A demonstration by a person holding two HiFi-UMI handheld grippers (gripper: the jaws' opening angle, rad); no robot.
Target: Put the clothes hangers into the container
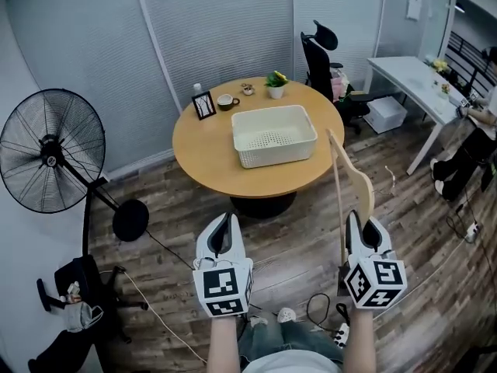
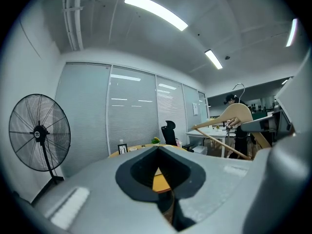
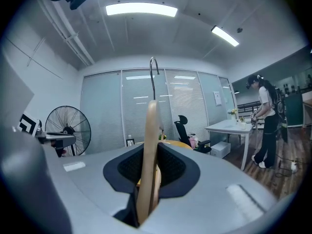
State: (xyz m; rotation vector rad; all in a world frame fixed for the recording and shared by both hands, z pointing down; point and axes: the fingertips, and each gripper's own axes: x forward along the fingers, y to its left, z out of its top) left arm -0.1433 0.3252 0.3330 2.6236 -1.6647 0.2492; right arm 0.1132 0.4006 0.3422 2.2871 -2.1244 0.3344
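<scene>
A wooden clothes hanger [image 1: 351, 186] with a metal hook stands upright in my right gripper [image 1: 366, 230], which is shut on it; the right gripper view shows the hanger [image 3: 148, 160] edge-on between the jaws, its hook [image 3: 154, 72] pointing up. My left gripper [image 1: 223, 233] is shut with nothing in it, level with the right one and to its left. The white perforated container [image 1: 273, 135] sits on the round wooden table [image 1: 202, 150] ahead of both grippers. In the left gripper view the hanger [image 2: 234, 118] shows at the right.
A picture frame [image 1: 204, 105], a cup [image 1: 226, 101], a small potted plant [image 1: 275, 84] stand at the table's far edge. A floor fan [image 1: 53, 154] is at left, an office chair [image 1: 324, 62] and a white desk [image 1: 415, 88] behind at right. Cables [image 1: 318, 309] lie on the floor. A person [image 3: 263, 123] stands right.
</scene>
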